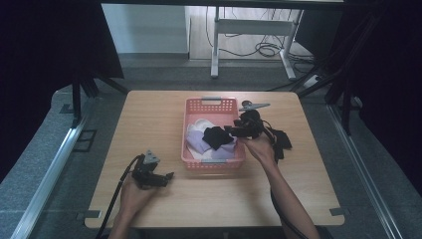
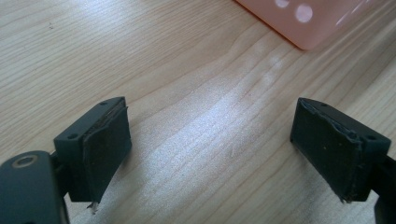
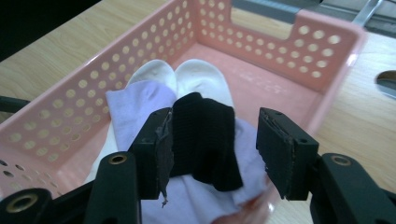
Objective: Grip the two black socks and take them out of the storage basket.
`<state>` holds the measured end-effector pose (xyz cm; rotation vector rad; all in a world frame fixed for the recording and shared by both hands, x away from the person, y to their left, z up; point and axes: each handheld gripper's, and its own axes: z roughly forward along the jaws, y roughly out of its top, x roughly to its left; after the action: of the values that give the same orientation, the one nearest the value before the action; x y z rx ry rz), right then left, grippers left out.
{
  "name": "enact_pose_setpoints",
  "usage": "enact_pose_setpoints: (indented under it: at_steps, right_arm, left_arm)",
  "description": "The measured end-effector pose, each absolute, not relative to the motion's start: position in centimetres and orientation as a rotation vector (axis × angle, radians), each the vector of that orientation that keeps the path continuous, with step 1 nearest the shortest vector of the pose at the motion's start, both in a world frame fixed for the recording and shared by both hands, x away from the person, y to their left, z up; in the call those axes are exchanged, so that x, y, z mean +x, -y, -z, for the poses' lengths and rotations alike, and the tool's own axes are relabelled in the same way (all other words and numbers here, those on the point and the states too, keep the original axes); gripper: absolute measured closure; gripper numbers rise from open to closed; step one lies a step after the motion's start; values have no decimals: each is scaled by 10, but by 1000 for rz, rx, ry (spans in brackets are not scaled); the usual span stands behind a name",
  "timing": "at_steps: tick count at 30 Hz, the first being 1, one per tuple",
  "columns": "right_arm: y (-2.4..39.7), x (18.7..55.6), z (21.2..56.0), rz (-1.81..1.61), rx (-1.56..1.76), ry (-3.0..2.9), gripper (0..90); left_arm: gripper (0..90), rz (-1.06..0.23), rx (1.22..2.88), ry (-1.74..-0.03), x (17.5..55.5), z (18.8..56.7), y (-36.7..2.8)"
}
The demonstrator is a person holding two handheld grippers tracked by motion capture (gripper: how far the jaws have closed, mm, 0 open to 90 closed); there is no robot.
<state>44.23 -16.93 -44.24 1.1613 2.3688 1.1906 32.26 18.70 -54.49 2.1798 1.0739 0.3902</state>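
Note:
A pink perforated basket (image 1: 185, 134) stands mid-table and holds white socks (image 1: 201, 123), a lavender sock (image 1: 196, 139) and a black sock (image 1: 216, 136) on top. My right gripper (image 1: 230, 130) reaches in over the basket's right rim. In the right gripper view its jaws (image 3: 215, 149) stand apart around the black sock (image 3: 205, 140). The sock touches the left pad, a gap shows before the right pad, and it rests on the lavender sock (image 3: 135, 107). My left gripper (image 1: 168, 178) lies on the table to the front left of the basket, open (image 2: 210, 149) over bare wood.
More dark cloth (image 1: 282, 139) lies on the table just right of the basket, behind my right hand. A basket corner (image 2: 308, 23) shows ahead of the left gripper. The left gripper's cable (image 1: 119, 189) trails off the front edge. Black curtains flank the table.

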Motion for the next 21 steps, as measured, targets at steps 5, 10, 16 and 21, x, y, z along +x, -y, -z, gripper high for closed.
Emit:
enact_pose_setpoints:
  at_steps: [5, 10, 16, 21]
  right_arm:
    - [156, 447, 453, -1150, 1149, -2396, 496]
    - [149, 452, 462, -1106, 1164, -2414, 508]
    - [145, 461, 472, -1021, 1203, -2440, 541]
    - [142, 465, 476, -966, 1205, -2470, 579]
  left_arm:
    - [120, -390, 2180, -1074, 323, 545, -187]
    - [120, -390, 2180, -1073, 323, 545, -187]
    - [120, -390, 2180, -1074, 323, 545, -187]
    - [120, -390, 2180, -1074, 323, 545, -187]
